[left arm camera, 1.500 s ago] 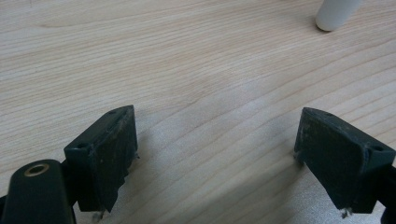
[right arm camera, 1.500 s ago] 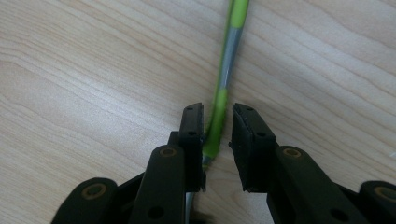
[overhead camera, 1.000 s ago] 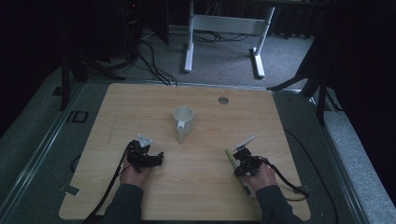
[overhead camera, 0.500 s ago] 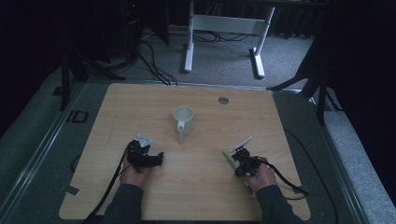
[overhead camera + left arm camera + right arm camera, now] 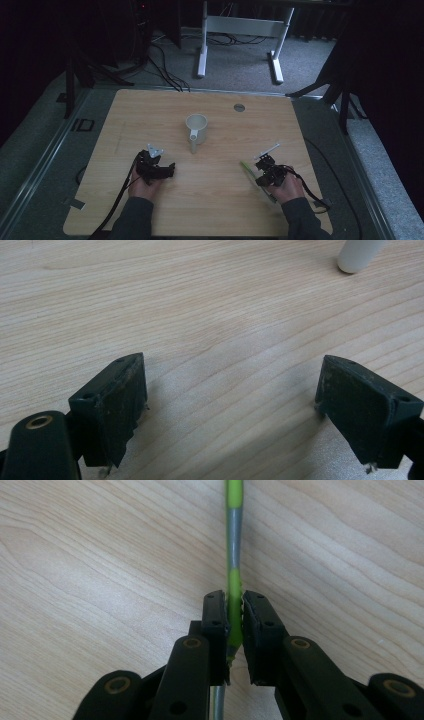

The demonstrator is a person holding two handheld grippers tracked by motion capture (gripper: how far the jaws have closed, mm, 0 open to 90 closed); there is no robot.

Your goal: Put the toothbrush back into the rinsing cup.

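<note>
A thin green-and-grey stick (image 5: 234, 555) ran straight up the middle of the right gripper view, its long axis in line with the right tongs (image 5: 234, 611), whose jaws had just closed and gripped its lower green band. In the high view it lay at lower right of the pale wooden surface (image 5: 150, 115), slanting toward upper left. The left tongs (image 5: 230, 405) gaped, released, low over the wood, below a white mug (image 5: 196, 128).

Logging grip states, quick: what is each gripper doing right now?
Left gripper: open, nothing between its jaws.
Right gripper: closed on the green and grey stick.
</note>
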